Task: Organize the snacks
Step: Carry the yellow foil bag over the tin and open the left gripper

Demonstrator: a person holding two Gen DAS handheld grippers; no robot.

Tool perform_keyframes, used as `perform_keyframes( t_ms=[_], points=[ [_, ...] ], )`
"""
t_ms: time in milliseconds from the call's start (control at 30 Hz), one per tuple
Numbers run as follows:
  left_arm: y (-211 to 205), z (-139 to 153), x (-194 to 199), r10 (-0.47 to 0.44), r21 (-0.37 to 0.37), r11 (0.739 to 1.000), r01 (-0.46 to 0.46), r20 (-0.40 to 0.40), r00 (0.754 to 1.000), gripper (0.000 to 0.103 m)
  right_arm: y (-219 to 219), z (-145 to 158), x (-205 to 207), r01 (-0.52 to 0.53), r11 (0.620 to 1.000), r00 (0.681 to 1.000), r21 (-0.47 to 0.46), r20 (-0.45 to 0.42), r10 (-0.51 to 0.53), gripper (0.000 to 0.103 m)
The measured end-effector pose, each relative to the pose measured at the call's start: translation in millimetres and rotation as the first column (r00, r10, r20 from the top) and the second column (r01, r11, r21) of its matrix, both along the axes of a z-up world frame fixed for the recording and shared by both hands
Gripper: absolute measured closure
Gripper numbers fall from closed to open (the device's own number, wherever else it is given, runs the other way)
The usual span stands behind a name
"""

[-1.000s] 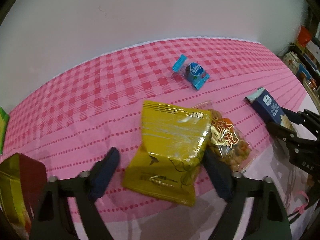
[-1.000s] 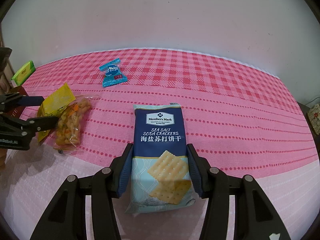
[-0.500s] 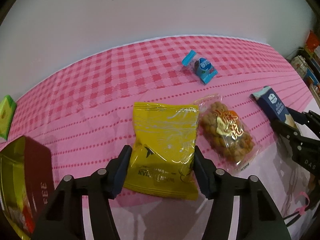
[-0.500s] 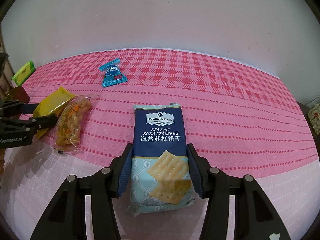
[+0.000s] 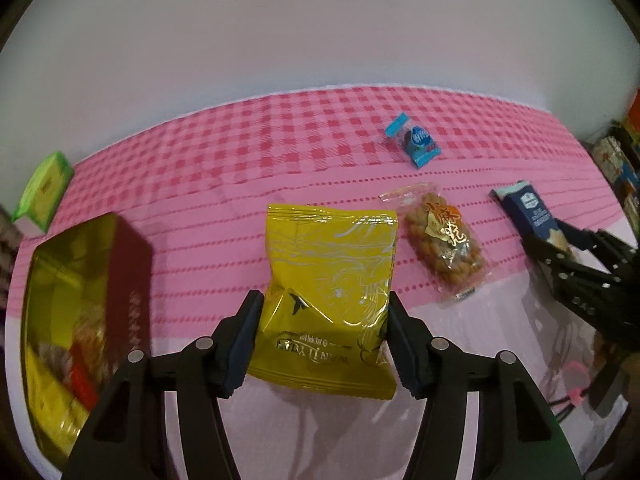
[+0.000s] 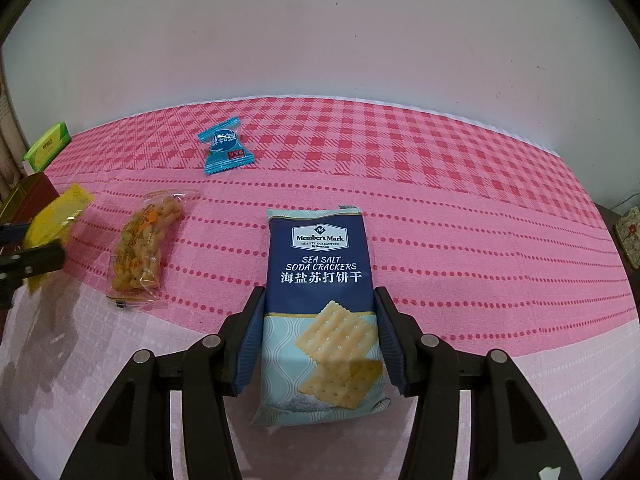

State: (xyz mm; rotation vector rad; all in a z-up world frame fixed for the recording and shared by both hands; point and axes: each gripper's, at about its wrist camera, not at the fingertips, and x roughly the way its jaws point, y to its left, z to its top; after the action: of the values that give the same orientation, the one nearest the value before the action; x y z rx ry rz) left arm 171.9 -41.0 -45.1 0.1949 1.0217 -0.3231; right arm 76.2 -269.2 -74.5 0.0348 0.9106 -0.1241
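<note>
Pink checked tablecloth (image 6: 460, 200) covered the whole work area, w/ a white wall at the far edge. At near left I had the open gold-lined tin (image 5: 72, 320), already holding some snacks, blurred so I couldn't tell which. My left gripper (image 5: 322, 340) was clamped on the yellow packet (image 5: 332, 276), pads pressing both sides of its near half; jaws had just been closing on it. It looked lifted off the cloth, though that's a guess. My right gripper (image 6: 320, 336) was clamped on the soda cracker pack (image 6: 320, 288), far end apparently on the cloth. Clear bag of fried twists (image 5: 444, 240) lay just right of the yellow packet. Small blue candy (image 6: 224, 148) sat far back, well apart.

Risks as I saw them: yellow packet was puffy and slick, could squirt out of the pads en route to the tin. Crackers could crack if I squeezed harder. Both grippers were near each other, so swinging right toward the tin might clip the twists.
</note>
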Motion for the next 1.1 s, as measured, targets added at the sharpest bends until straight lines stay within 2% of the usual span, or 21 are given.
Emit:
perform_keyframes(
  t_ms=[300,533,667,933,1100],
  points=[
    [34,52,-35,0.093,-0.043,0.995,-0.090,0.059,0.994,0.043,0,0,0,0.000,1.000,1.000,0.000,0.000,0.000,0.054],
    [72,76,-48,0.146,-0.016,0.989,-0.145,0.094,0.985,0.043,0,0,0,0.000,1.000,1.000,0.000,0.000,0.000,0.054],
    [105,80,-48,0.196,0.022,0.980,-0.200,0.112,0.974,0.043,0,0,0,0.000,1.000,1.000,0.000,0.000,0.000,0.054],
    [181,65,-35,0.341,0.064,0.936,-0.347,0.090,0.936,0.043,-1,0,0,0.000,1.000,1.000,-0.001,0.000,0.000,0.054],
    [214,47,-22,0.401,0.043,0.914,-0.403,0.043,0.915,0.043,0,0,0,0.000,1.000,1.000,-0.001,0.000,0.000,0.054]
  ],
)
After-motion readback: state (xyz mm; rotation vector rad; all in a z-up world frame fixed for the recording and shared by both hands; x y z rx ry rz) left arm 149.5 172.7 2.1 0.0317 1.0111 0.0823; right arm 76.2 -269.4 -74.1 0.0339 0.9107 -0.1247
